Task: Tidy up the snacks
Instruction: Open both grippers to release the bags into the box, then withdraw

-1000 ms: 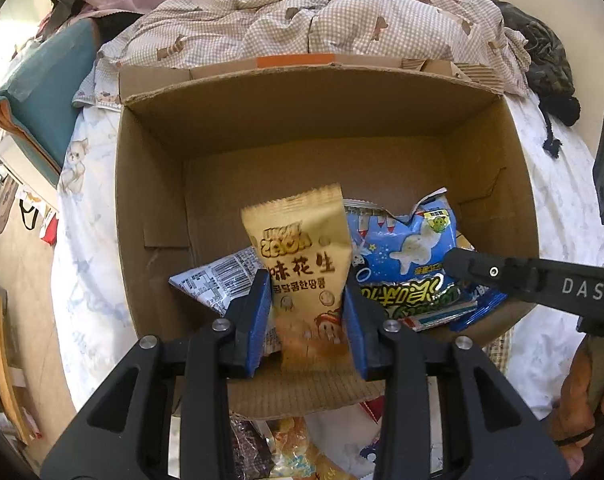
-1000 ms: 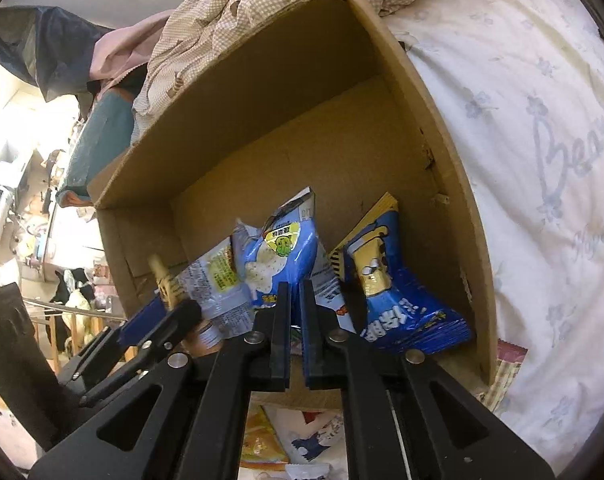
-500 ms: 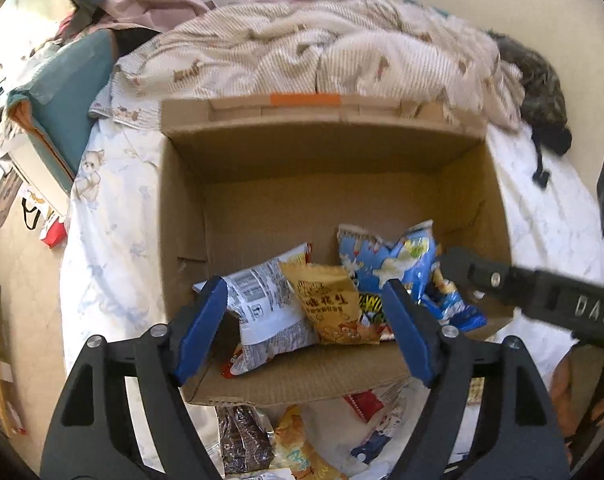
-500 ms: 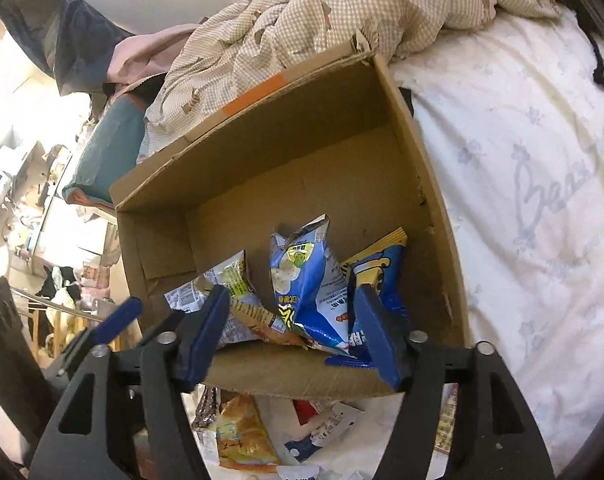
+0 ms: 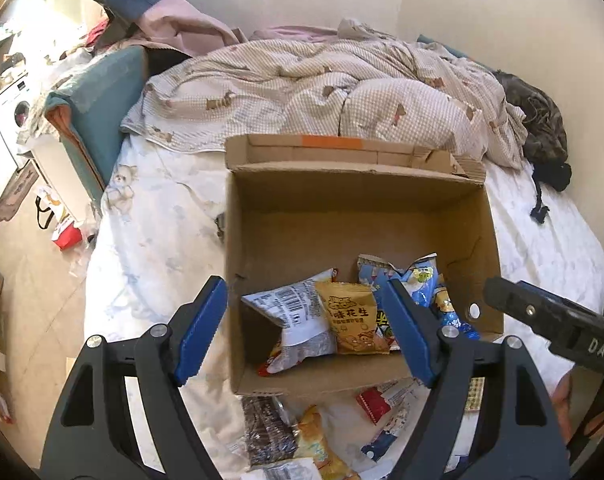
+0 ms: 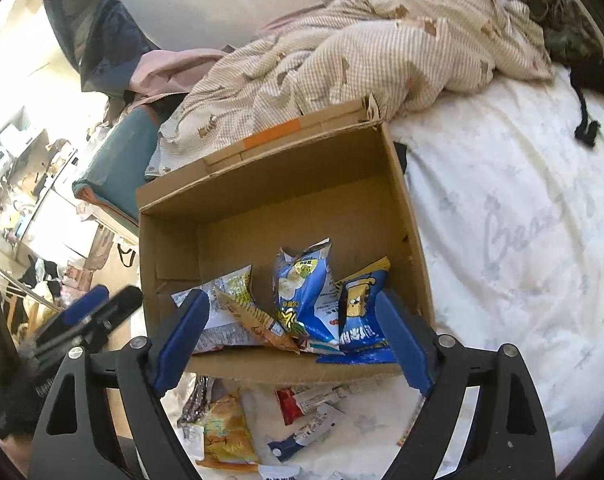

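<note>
- Left gripper (image 5: 304,330): jaws spread wide, holding nothing, above the cardboard box (image 5: 478,236).
- Snack packets: white packet (image 5: 298,316), tan peanut packet (image 5: 352,320), blue packets (image 6: 306,296), all inside box.
- Right gripper (image 6: 292,338): released, empty.

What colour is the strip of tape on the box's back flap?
Orange, on the cardboard box; the tape shows best in the left wrist view.

left gripper (image 5: 304,330) went from clamped on the tan peanut packet (image 5: 354,320) to wide open, packet now lying in the cardboard box (image 5: 354,236). right gripper (image 6: 290,340) also went from closed to wide open. both pulled back from the box.
</note>
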A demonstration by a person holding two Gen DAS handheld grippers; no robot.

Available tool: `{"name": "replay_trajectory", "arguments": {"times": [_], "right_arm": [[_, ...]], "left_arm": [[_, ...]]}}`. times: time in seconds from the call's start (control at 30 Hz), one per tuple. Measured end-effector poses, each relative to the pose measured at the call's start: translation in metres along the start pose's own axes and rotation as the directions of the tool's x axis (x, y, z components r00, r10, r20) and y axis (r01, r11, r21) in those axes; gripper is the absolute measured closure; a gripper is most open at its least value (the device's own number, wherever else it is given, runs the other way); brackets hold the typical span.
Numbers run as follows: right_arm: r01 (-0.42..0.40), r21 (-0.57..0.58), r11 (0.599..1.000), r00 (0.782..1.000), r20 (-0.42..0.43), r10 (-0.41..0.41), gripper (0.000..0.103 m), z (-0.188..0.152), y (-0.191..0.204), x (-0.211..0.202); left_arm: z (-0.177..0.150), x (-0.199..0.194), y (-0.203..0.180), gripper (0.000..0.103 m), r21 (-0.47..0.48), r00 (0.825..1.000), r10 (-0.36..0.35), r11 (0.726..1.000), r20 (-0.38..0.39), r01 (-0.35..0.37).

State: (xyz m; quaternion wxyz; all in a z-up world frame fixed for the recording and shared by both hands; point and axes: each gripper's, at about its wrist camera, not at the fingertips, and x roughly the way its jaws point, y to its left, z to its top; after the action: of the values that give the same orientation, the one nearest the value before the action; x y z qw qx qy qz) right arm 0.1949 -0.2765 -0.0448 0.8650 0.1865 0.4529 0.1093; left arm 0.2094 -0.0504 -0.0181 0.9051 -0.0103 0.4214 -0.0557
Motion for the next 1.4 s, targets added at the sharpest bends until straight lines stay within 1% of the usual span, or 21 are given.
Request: {"name": "replay_trajectory", "arguments": {"times": [0.13,0.3,0.43,0.6,0.63,0.7,0.73,0.8,0.9,0.97,1.1,1.17,1.23,1.33,1.4], "right_arm": [[0.021,-0.020,1.000,1.000,0.020,-0.021,0.015,-0.013,0.001,-0.016],[0.031,-0.022,0.999,0.999,0.017,-0.031,0.015,-0.030,0.001,-0.030],[0.031,-0.034,0.999,0.999,0.014,-0.030,0.015,-0.041,0.005,-0.038],[0.029,-0.033,0.999,1.000,0.010,-0.029,0.015,-0.054,0.007,-0.045],[0.019,-0.028,0.999,1.000,0.008,-0.018,0.014,-0.057,0.007,-0.046],[0.003,-0.023,1.000,1.000,0.014,-0.003,0.007,-0.061,0.008,-0.050],[0.004,-0.020,1.000,1.000,0.024,-0.003,0.003,-0.063,0.008,-0.053],[0.008,-0.016,1.000,1.000,0.030,-0.007,0.002,-0.066,0.008,-0.056],[0.008,0.002,1.000,1.000,0.014,-0.008,0.001,-0.073,0.006,-0.057],[0.018,0.007,1.000,1.000,0.004,-0.018,0.001,-0.077,0.006,-0.057],[0.039,0.004,0.999,0.999,-0.008,-0.039,0.001,-0.083,0.003,-0.059],[0.046,0.009,0.999,0.999,-0.014,-0.046,0.001,-0.085,0.002,-0.060],[0.055,0.014,0.998,0.998,-0.016,-0.054,0.001,-0.086,0.000,-0.060],[0.077,0.019,0.997,0.997,-0.016,-0.076,0.001,-0.087,-0.004,-0.061],[0.082,0.036,0.996,0.997,-0.019,-0.081,0.001,-0.087,-0.009,-0.062]], "left_arm": [[-0.007,-0.014,0.007,0.026,-0.009,1.000,0.006,1.000,0.013,-0.006],[-0.020,-0.030,0.009,0.026,0.011,1.000,0.008,1.000,0.024,-0.009],[-0.032,-0.042,0.014,0.026,0.005,0.999,0.000,1.000,0.035,0.000],[-0.041,-0.058,0.020,0.026,-0.005,0.997,0.035,0.999,0.070,-0.034],[-0.043,-0.061,0.021,0.024,-0.006,0.996,0.044,0.999,0.072,-0.044],[-0.046,-0.066,0.023,0.010,-0.012,0.995,0.057,0.998,0.080,-0.056],[-0.047,-0.068,0.024,0.007,-0.017,0.995,0.061,0.998,0.083,-0.060],[-0.051,-0.068,0.025,0.004,-0.022,0.996,0.055,0.998,0.068,-0.053],[-0.056,-0.065,0.028,0.004,-0.025,0.999,0.042,0.999,0.028,-0.041],[-0.061,-0.064,0.028,0.004,-0.009,1.000,0.030,1.000,0.010,-0.030],[-0.068,-0.072,0.024,0.004,0.020,0.998,0.056,0.998,0.039,-0.057],[-0.071,-0.074,0.022,0.004,0.026,0.996,0.082,0.996,0.047,-0.083],[-0.074,-0.072,0.022,0.004,0.032,0.994,0.105,0.994,0.043,-0.106],[-0.079,-0.068,0.025,0.004,0.024,0.992,0.125,0.992,0.007,-0.126],[-0.082,-0.066,0.027,0.004,0.016,0.992,0.127,0.992,-0.012,-0.127]]}}
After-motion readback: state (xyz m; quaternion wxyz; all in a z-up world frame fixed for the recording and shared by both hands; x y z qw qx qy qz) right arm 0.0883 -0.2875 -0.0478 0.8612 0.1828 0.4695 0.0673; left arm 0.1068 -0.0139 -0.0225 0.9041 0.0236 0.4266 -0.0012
